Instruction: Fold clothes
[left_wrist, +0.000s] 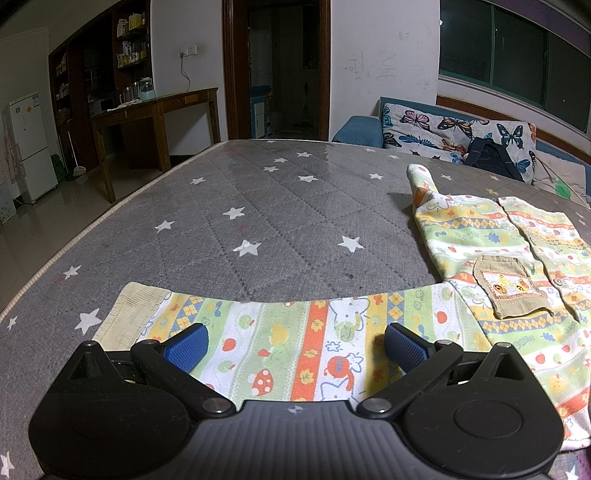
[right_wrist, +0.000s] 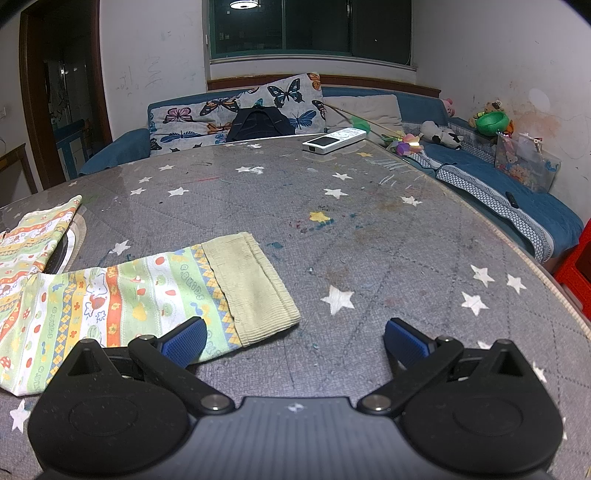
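Both hand-held grippers (left_wrist: 295, 345) (right_wrist: 294, 341) gape empty; sleeve (right_wrist: 155, 295) lies crosswise, cuff (right_wrist: 251, 284) rightward.

shirt (left_wrist: 509, 258): body cut by right frame edge | sleeve (right_wrist: 110, 306): runs off left edge, shoulder unseen | remote (right_wrist: 334, 139) beyond sleeve: screen unreadable, possibly a phone | shirt's underside hidden

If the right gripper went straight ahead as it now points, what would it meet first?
Probably nothing soon: the right gripper faces bare starred table cover; the sleeve cuff lies left of its line.
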